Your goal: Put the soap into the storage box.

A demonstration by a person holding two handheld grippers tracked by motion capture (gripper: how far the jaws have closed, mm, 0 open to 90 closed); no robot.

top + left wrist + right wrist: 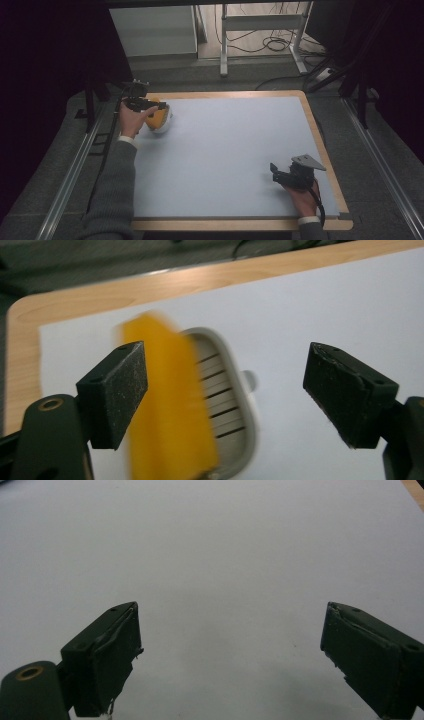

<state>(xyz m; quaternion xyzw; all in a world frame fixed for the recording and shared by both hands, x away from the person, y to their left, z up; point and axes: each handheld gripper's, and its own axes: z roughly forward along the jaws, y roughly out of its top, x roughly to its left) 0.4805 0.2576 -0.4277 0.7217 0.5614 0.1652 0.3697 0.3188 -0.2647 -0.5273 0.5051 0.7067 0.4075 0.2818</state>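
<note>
A yellow block (158, 118) leans in a white slotted holder (166, 123) at the far left corner of the pale mat (225, 145). My left gripper (150, 104) hovers just above it, jaws wide open. In the left gripper view the blurred yellow block (170, 405) and the white holder (227, 405) lie below and beyond the left gripper (226, 371); the block sits by the left pad, and neither pad presses on it. My right gripper (278, 172) rests near the front right of the mat. The right gripper (230, 625) is open, with bare mat between its jaws.
The mat lies on a wooden board (320, 145) whose rim shows on the far, right and near sides. Metal rails (70, 175) run along both sides of the table. A desk frame with cables (265, 40) stands on the floor beyond.
</note>
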